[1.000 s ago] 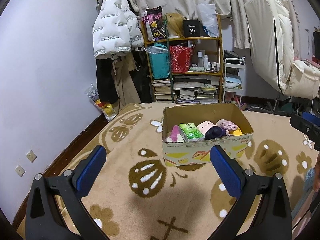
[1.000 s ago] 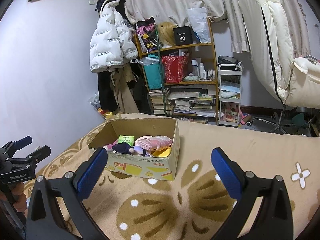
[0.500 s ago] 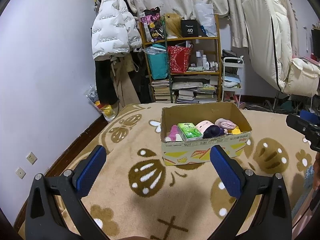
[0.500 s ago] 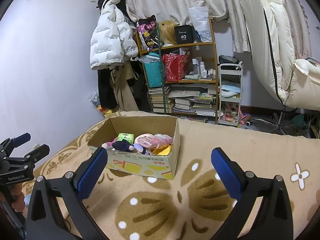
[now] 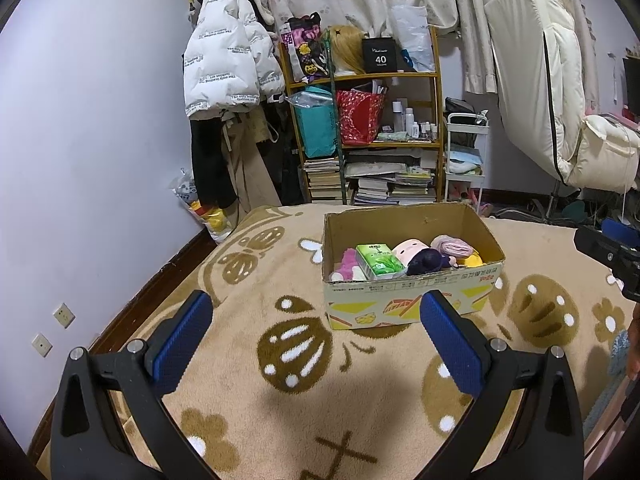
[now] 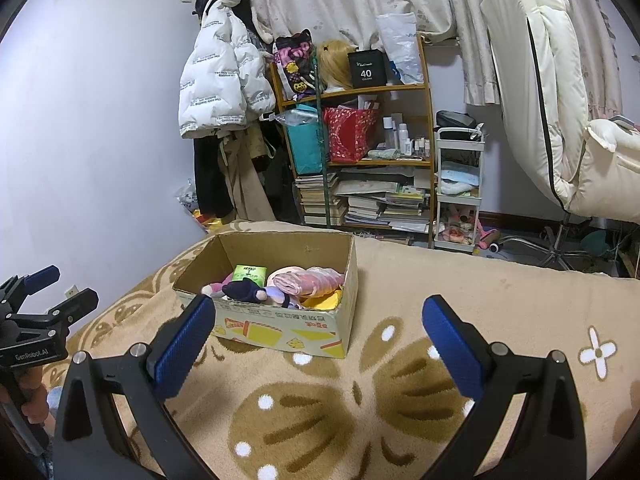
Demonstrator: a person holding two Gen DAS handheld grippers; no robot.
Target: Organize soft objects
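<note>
Beige patterned blanket [image 5: 248,420] beneath; open brown cardboard box [image 5: 412,296] of soft toys ahead of both tongs, left tongs [image 5: 316,328] and right tongs [image 6: 318,332] spread apart, empty.

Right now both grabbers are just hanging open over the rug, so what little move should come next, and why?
Probably ease the right gripper forward and down toward the cardboard box. Both it and the left gripper are open and empty, and the soft toys all lie inside that box.
</note>
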